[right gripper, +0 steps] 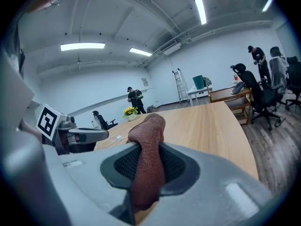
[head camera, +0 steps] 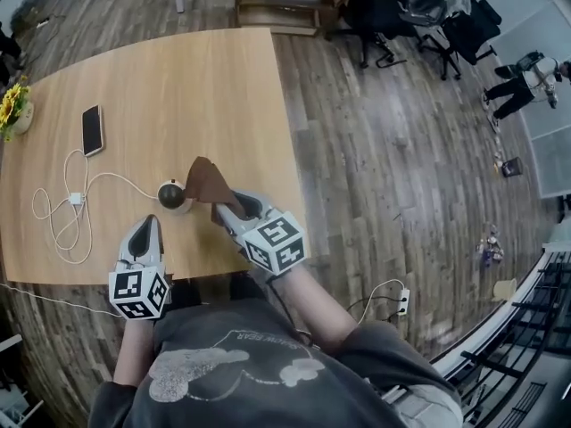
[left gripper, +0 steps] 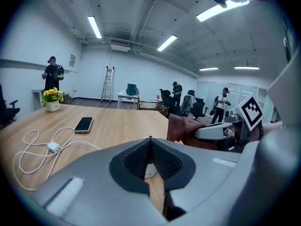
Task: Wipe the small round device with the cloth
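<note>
The small round device [head camera: 171, 194], dark on top with a pale base, sits on the wooden table [head camera: 223, 87] near its front edge, with a white cable [head camera: 67, 212] plugged into it. My right gripper [head camera: 225, 210] is shut on a brown cloth [head camera: 209, 181], which sticks out from the jaws just right of the device. In the right gripper view the cloth [right gripper: 148, 164] fills the gap between the pads. My left gripper [head camera: 152, 223] is shut on nothing, just in front of the device and slightly left of it. A sliver of the device [left gripper: 149, 172] shows behind its closed pads.
A phone [head camera: 92, 129] lies on the left part of the table, joined to the looped cable. A pot of yellow flowers [head camera: 12, 105] stands at the far left edge. Office chairs [head camera: 428, 16] and people stand beyond the table on the wooden floor.
</note>
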Demonstrator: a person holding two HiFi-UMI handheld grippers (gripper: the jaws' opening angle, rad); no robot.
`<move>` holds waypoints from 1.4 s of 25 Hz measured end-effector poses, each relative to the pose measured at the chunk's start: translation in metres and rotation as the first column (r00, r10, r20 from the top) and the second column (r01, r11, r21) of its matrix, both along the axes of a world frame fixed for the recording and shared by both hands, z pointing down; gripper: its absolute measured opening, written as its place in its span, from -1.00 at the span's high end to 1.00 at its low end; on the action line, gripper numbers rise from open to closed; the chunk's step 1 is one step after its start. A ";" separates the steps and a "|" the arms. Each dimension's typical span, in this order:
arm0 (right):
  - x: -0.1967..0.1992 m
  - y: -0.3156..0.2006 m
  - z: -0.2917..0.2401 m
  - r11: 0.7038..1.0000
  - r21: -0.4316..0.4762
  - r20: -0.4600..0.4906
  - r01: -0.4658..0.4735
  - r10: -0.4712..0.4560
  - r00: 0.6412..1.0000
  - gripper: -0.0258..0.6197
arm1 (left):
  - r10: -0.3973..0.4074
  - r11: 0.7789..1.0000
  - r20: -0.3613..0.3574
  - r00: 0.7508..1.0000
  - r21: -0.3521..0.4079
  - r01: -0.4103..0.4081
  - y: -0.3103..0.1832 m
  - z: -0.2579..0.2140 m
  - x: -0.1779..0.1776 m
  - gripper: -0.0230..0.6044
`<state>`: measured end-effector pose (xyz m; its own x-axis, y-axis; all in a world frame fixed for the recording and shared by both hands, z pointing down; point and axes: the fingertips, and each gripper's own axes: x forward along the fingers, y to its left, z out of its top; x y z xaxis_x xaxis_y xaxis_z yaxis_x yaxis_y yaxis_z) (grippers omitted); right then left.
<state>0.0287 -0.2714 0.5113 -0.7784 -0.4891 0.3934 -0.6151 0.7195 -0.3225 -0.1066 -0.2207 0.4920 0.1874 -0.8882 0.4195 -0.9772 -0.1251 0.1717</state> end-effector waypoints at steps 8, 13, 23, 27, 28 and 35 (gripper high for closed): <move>0.009 0.000 0.008 1.000 -0.007 0.002 -0.013 0.013 1.000 0.66 | 0.047 0.999 0.037 0.998 0.004 -0.047 -0.004 0.001 0.018 0.87; 0.003 0.031 0.017 1.000 -0.028 -0.029 -0.014 0.013 1.000 0.66 | 0.090 0.995 0.008 0.996 0.036 -0.091 0.014 -0.005 0.024 0.87; -0.018 0.107 0.009 0.995 0.007 -0.070 -0.104 0.104 0.992 0.66 | 0.063 0.998 -0.035 0.997 0.031 -0.062 0.114 0.009 -0.027 0.87; -0.012 0.147 0.000 0.985 0.038 -0.074 -0.169 0.172 0.982 0.66 | 0.091 0.994 -0.038 0.995 0.059 -0.089 0.154 0.006 -0.034 0.87; -0.009 0.157 -0.002 0.981 0.044 -0.075 -0.189 0.192 0.979 0.66 | 0.099 0.993 -0.042 0.994 0.063 -0.096 0.164 0.007 -0.035 0.87; 0.020 0.235 -0.004 0.948 0.040 -0.105 -0.316 0.318 0.942 0.66 | 0.173 0.982 -0.061 0.983 0.087 -0.167 0.225 0.002 -0.036 0.87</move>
<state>0.0490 -0.0365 0.5069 -0.5348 -0.7133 0.4529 -0.8429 0.4877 -0.2273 -0.1425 0.0041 0.4936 0.3643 -0.8714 0.3286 -0.9268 -0.3048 0.2195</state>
